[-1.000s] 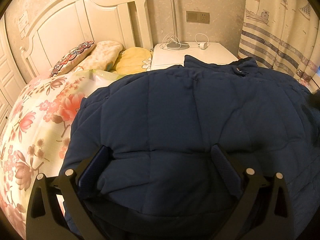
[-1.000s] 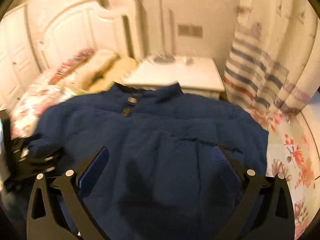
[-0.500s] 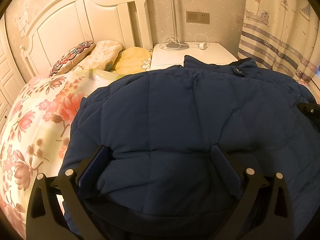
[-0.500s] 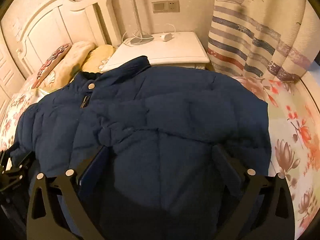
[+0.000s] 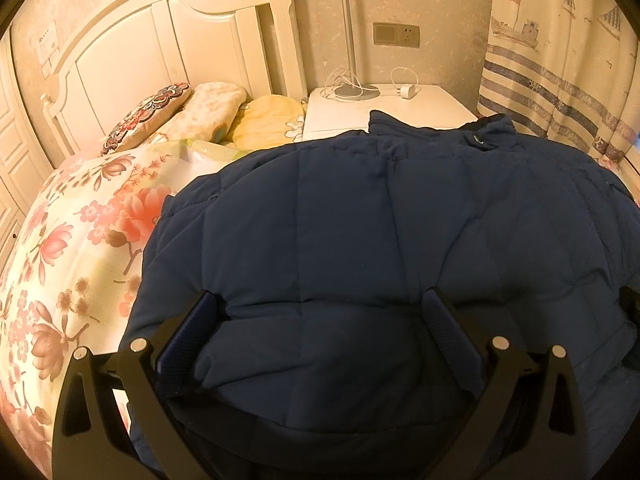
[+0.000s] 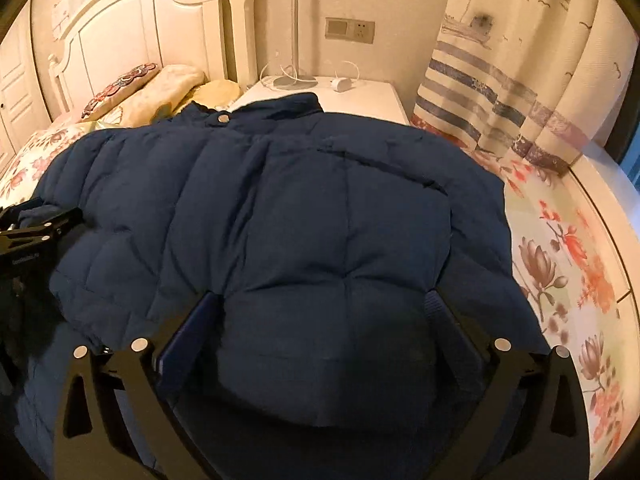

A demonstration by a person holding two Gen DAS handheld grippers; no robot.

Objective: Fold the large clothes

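A navy puffer jacket (image 5: pixel 360 220) lies spread on the floral quilt (image 5: pixel 80 248) of a bed, its collar toward the nightstand. My left gripper (image 5: pixel 320 304) is open at the jacket's near left edge, and the padded hem bulges up between its wide-apart fingers. Over the near right part of the same jacket (image 6: pixel 320 208), my right gripper (image 6: pixel 320 300) is open with fabric bulging between its fingers too. The left gripper (image 6: pixel 36 232) shows at the left edge of the right wrist view, and a bit of the right gripper (image 5: pixel 630 304) at the right edge of the left wrist view.
A white nightstand (image 5: pixel 400 108) stands behind the collar with a lamp base (image 5: pixel 356 90) and a charger (image 5: pixel 408 91). Pillows (image 5: pixel 208 108) lean against the white headboard (image 5: pixel 160 52). A striped curtain (image 6: pixel 500 92) hangs at the right, over the quilt (image 6: pixel 568 264).
The right gripper swung about over the jacket and now sits steady over its right part. It shows lower at the left view's right edge. The left gripper barely moved.
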